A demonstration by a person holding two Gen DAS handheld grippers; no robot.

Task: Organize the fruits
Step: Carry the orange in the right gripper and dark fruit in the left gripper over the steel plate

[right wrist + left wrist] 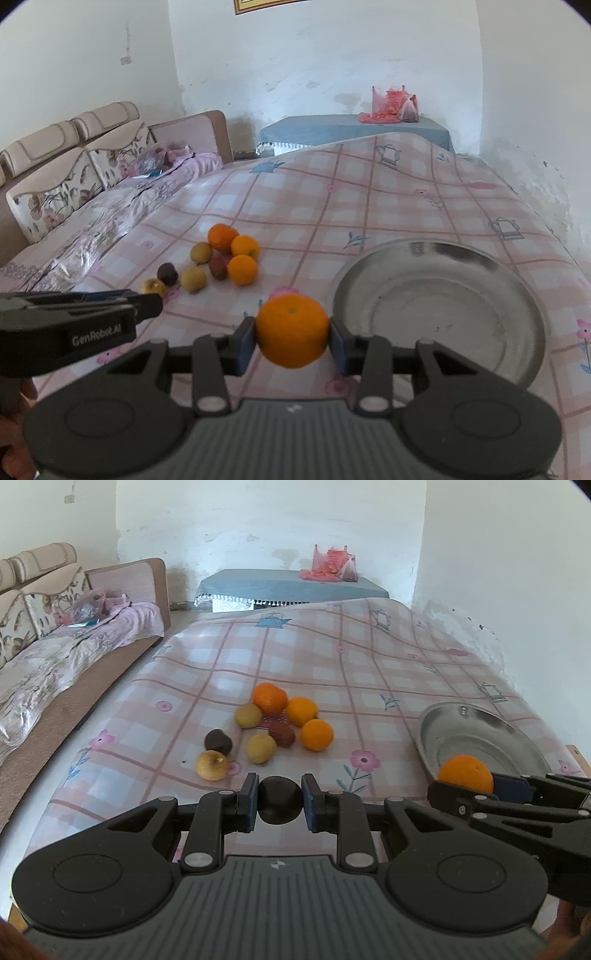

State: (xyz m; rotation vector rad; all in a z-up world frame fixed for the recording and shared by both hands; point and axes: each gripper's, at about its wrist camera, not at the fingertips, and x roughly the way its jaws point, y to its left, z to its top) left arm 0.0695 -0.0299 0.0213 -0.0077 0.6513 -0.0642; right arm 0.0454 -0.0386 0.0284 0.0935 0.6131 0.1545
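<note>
The left claw [279, 799], matte black plastic with blue pads, is clamped on a small, round, dark fruit [279, 800] with a smooth, dull skin, held above the near edge of the bench [369, 657]. Just to its right, the right claw [292, 338] pinches a round orange [292, 331] with a finely pitted peel, its pads pressing both sides; it hangs over the cloth just left of a shallow round metal dish [524, 314], whose brushed steel shines dully. The dish rests near the bench's right edge. A glossy plastic cloth [314, 650] in a pink check with printed flowers and kettles covers the bench. Farther out lies a loose cluster of fruit: three oranges [269, 698], two yellowish round fruits [261, 748], a dark red one [282, 734], a dark purplish one [218, 741] and a pale yellow apple-like one [211, 765], several touching. Beyond stand a padded floral sofa [44, 602] and a blue-covered table [288, 585] bearing red plastic bags [332, 563].
</note>
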